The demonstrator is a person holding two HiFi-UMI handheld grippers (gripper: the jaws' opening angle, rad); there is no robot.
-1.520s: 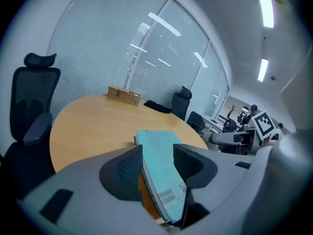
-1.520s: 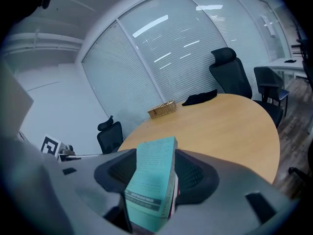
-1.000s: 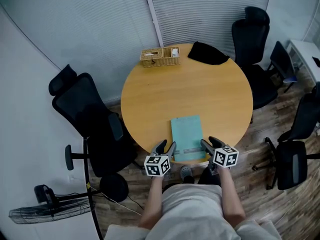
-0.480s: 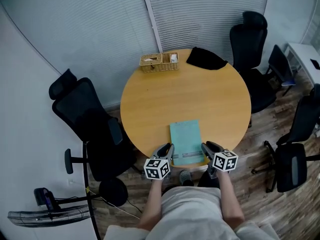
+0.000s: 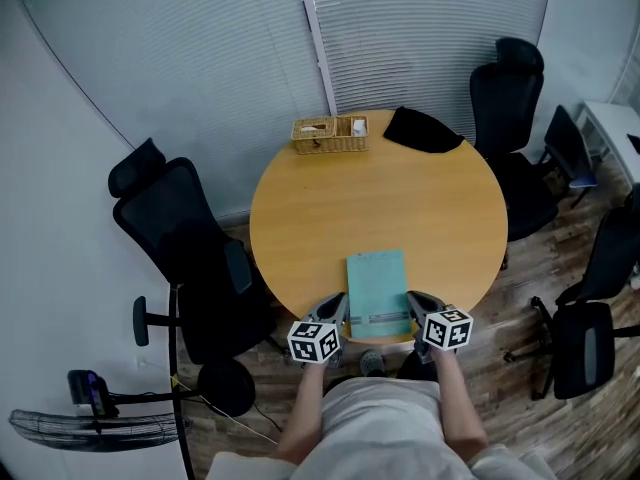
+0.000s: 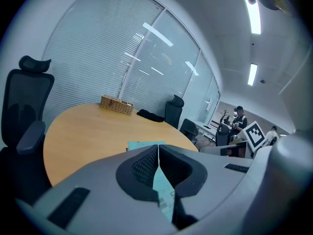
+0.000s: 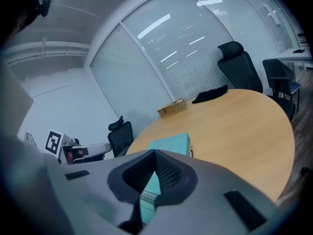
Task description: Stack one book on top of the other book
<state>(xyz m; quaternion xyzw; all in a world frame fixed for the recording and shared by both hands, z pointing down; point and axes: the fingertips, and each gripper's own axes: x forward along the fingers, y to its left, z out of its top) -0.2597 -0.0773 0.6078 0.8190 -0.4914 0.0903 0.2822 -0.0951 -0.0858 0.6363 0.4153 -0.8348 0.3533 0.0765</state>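
Along the near rim of the desk [image 5: 300, 218], looking at a teal book [image 5: 377, 286] lying flat between the two tools, its long side pointing toward the far edge. Holding the left tool [image 6: 158, 150] clenched on nothing, pads meeting, having just been closing it. Doing the same with the right tool [image 7: 154, 154]: shut, empty, just closed, with the book showing only beyond the tips. Seeing one teal cover only (possibly hiding a second book underneath; not able to settle that from any view).

Risking, most likely, a shove instead of a grip: going in with both tools clenched would probably be sliding the book across the smooth top. Sitting this close to the rim, a push backward could be tipping it off toward the lap. Risking also a skewed result if pressing from one side alone, turning the book out of line.

Farther off, noting a wicker basket [image 5: 329, 134] and a black cloth [image 5: 424, 130] near the far edge, well apart from the book and blocking nothing. Noting black chairs around the desk, the left chair [image 5: 175, 218] standing nearest, and a fan [image 5: 60, 430] down on the floor. Finding nothing between the tools and the book.
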